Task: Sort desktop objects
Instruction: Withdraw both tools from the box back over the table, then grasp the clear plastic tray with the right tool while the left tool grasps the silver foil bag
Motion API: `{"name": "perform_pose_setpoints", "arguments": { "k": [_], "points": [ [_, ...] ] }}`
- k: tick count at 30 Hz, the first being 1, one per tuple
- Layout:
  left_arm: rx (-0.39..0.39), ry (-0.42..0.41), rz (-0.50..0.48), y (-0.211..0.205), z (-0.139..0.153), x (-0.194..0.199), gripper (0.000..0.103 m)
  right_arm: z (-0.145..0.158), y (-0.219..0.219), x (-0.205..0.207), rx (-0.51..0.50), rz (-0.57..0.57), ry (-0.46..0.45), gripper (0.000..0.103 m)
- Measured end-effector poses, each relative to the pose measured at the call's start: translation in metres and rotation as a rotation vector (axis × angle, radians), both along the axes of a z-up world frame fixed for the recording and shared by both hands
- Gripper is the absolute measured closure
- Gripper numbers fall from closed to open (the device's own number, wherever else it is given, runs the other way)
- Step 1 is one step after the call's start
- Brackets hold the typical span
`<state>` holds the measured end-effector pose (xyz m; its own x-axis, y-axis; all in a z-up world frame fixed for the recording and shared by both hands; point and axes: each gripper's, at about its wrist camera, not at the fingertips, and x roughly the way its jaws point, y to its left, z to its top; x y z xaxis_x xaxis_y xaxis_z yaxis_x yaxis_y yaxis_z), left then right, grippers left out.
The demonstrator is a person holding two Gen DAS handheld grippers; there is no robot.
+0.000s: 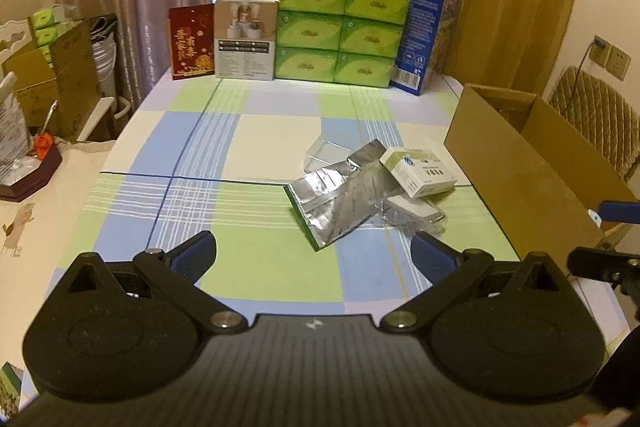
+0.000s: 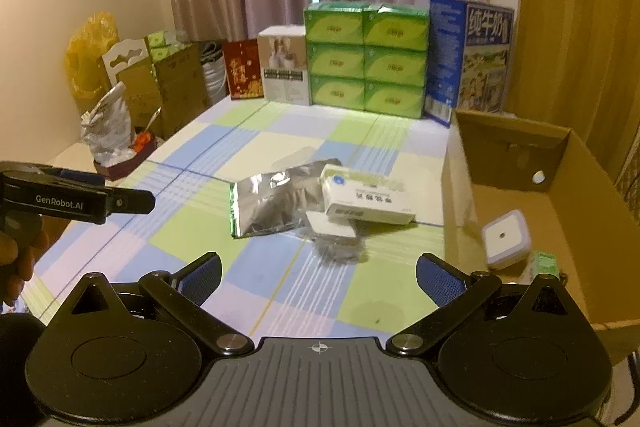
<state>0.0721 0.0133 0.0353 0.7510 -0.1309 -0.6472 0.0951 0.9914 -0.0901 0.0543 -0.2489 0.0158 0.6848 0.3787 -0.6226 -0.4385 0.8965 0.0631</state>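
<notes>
The left gripper [image 1: 314, 255] hangs above the checked worktop [image 1: 168, 147], spread wide and empty; the right gripper [image 2: 319, 277] is likewise wide and holds nothing. Just left of the open cardboard box [image 2: 576, 163] lies a small heap: a silver foil pouch [image 2: 272, 203], a white carton [image 2: 366, 197] resting partly on it, and a flat white packet [image 2: 330, 225] under the carton's near edge. Inside the cardboard box sit a white square device [image 2: 506, 241] and a small green pack [image 2: 546, 263].
</notes>
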Motion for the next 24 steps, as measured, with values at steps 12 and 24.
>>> {"name": "perform_pose_setpoints", "arguments": {
  "k": [12,24],
  "points": [
    [0.032,0.050,-0.038,-0.004,-0.023,0.031,0.001,-0.028,0.014,0.032,-0.015,0.017,0.063,0.002],
    [0.054,0.078,-0.097,-0.006,-0.045,0.058,0.001,-0.056,0.023,0.065,-0.028,0.007,0.117,0.002]
  ]
}}
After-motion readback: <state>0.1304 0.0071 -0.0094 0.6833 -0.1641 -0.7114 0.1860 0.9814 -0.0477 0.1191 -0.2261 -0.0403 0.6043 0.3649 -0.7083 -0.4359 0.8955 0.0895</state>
